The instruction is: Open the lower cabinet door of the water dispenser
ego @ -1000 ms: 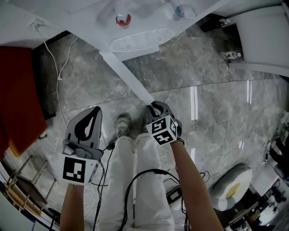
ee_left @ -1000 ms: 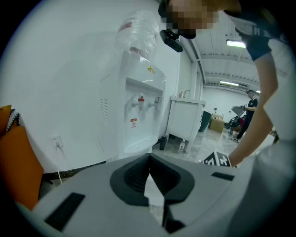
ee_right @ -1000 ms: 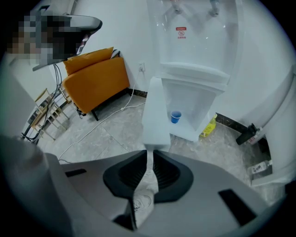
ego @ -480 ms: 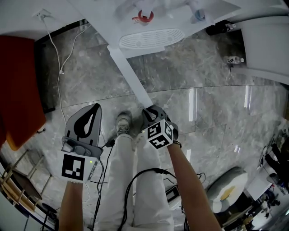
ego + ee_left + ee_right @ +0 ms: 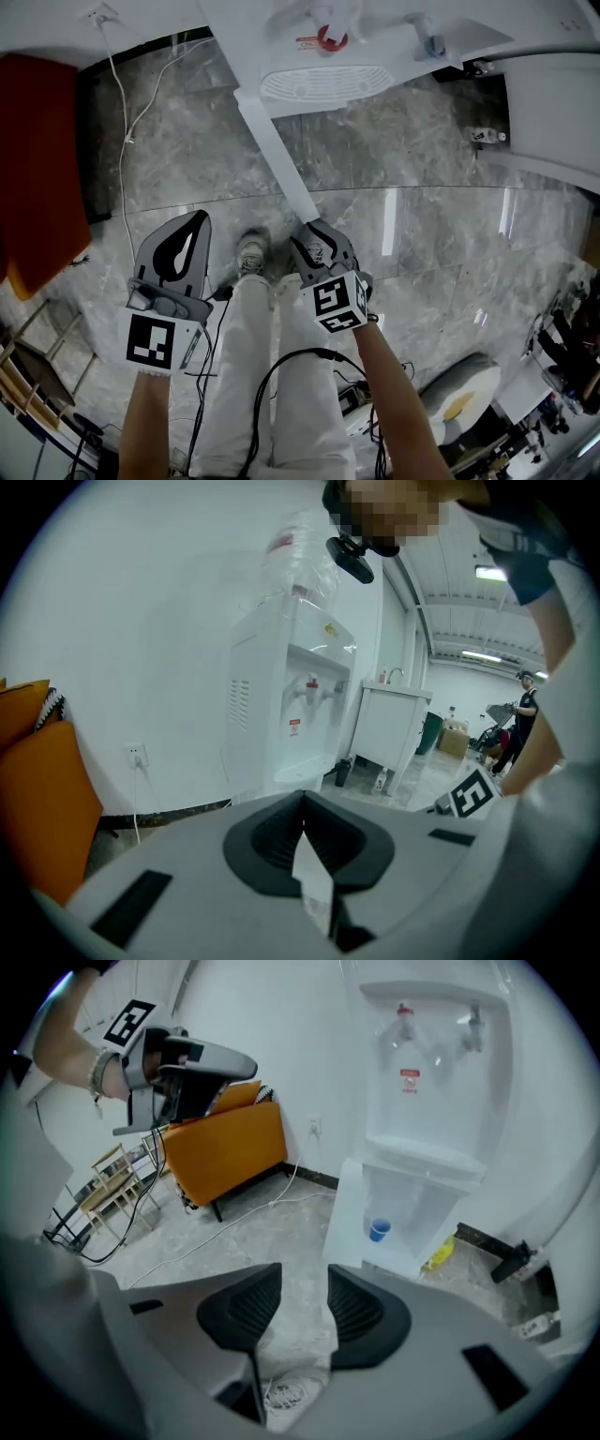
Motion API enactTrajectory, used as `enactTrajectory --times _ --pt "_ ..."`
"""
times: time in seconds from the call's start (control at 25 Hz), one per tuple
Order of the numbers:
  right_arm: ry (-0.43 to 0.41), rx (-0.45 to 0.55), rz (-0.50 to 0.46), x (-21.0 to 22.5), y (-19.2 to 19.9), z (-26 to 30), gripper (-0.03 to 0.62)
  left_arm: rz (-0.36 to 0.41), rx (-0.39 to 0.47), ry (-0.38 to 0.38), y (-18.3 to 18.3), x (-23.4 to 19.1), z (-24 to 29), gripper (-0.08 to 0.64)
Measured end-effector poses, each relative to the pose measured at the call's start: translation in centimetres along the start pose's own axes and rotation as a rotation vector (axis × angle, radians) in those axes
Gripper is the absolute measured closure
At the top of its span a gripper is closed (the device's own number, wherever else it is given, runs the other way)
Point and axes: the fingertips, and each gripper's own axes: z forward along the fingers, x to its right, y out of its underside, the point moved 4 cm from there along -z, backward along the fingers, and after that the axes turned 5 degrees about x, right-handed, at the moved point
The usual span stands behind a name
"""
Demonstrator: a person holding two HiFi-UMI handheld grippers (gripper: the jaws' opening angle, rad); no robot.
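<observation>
The white water dispenser (image 5: 323, 56) stands at the top of the head view. Its lower cabinet door (image 5: 281, 155) is swung out towards me, edge-on. In the right gripper view the door (image 5: 345, 1213) stands open beside the cabinet, where a blue cup (image 5: 378, 1229) sits. My right gripper (image 5: 316, 234) hangs just short of the door's free end; its jaws have just been opening and nothing is between them (image 5: 302, 1279). My left gripper (image 5: 195, 225) is off to the left, away from the door, its pads pressed together (image 5: 302, 803) on nothing.
An orange folded board (image 5: 37, 169) leans at the left wall, with a white power cable (image 5: 127, 103) trailing over the marble floor. A white unit (image 5: 553, 103) and a small bottle (image 5: 483, 136) are on the right. My shoe (image 5: 251, 251) is below the door's end.
The right gripper's jaws have parted and let go of the door's free end, and it has drawn back a little. The left gripper has hardly moved.
</observation>
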Motion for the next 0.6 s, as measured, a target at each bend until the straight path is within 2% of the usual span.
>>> enactTrajectory --times 0.16,0.36,0.48,0.6 --pt "0.065 0.013 -0.009 1.5 -1.0 -0.4 0.388 -0.007 0.008 -0.008 0.0 -0.2 -0.1 0.551" --pt "0.104 -0.060 -0.012 2.8 0.2 1.2 0.383 -0.011 0.008 -0.018 0.3 -0.6 -0.5 0.551" --pt "0.111 -0.089 0.019 3.1 1.0 1.9 0.383 -0.013 0.008 -0.021 0.5 -0.8 -0.7 0.551" --pt "0.113 -0.095 0.043 3.0 1.3 2.1 0.417 -0.015 0.006 -0.026 0.7 -1.0 -0.8 0.551"
